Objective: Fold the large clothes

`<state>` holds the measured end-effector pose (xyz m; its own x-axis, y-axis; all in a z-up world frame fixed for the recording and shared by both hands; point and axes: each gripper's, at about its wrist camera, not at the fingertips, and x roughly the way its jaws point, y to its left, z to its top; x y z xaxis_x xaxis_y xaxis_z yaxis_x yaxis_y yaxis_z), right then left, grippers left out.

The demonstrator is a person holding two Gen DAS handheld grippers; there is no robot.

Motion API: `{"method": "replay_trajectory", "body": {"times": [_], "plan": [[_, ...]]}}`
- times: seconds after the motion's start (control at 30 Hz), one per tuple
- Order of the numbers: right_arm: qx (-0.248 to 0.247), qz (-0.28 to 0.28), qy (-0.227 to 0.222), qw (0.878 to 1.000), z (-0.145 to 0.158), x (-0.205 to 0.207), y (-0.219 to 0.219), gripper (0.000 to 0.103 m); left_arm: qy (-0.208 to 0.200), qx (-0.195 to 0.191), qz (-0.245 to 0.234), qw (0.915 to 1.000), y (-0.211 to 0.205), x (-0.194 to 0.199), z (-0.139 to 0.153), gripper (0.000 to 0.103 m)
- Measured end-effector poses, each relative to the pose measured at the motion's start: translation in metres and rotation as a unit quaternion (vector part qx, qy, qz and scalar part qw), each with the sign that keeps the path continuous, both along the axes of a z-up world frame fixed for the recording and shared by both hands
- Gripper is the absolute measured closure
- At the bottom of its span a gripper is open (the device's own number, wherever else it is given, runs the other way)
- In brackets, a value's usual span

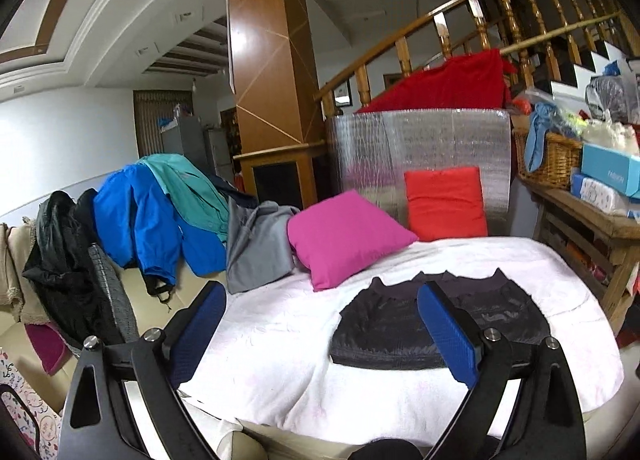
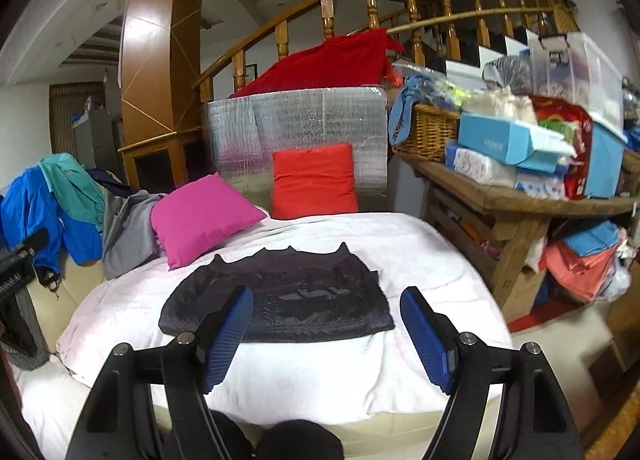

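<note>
A dark, shiny folded garment (image 1: 436, 324) (image 2: 280, 300) lies flat on the white blanket (image 1: 280, 340) (image 2: 312, 372) that covers the sofa. My left gripper (image 1: 322, 296) hangs above the blanket's near edge, jaws wide apart, nothing between its blue pads (image 1: 196, 336). My right gripper (image 2: 326, 300) is held back from the garment too, open and empty, blue pads (image 2: 424, 336) well apart. A heap of unfolded clothes, with a blue jacket (image 1: 136, 220) (image 2: 24, 216), a teal one (image 1: 192, 188) and a grey one (image 1: 260, 244) (image 2: 128, 228), lies at the sofa's left end.
A magenta cushion (image 1: 344, 236) (image 2: 204, 216) and a red cushion (image 1: 444, 200) (image 2: 314, 180) lean behind the garment against a silver foil panel (image 1: 420, 140). A cluttered wooden table (image 2: 512, 200) with boxes and a wicker basket (image 2: 428, 128) stands to the right. Black clothing (image 1: 60, 272) hangs at far left.
</note>
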<state>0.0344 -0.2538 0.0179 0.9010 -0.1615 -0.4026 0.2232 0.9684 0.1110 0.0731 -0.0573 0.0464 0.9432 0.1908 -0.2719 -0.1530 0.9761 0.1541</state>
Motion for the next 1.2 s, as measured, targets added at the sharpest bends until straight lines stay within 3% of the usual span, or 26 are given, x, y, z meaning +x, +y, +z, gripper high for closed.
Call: {"method": "replay_trajectory", "body": {"times": [0.57, 1.2], "plan": [[-0.005, 0.016, 0.023, 1.000, 0.002, -0.012, 0.025, 0.024, -0.037, 0.003, 0.001, 0.9993, 0.003, -0.048, 0.017, 0.002], [0.020, 0.015, -0.002, 1.000, 0.009, -0.020, 0.018, 0.024, -0.028, 0.017, -0.011, 0.9994, -0.008, -0.055, 0.012, 0.002]]}}
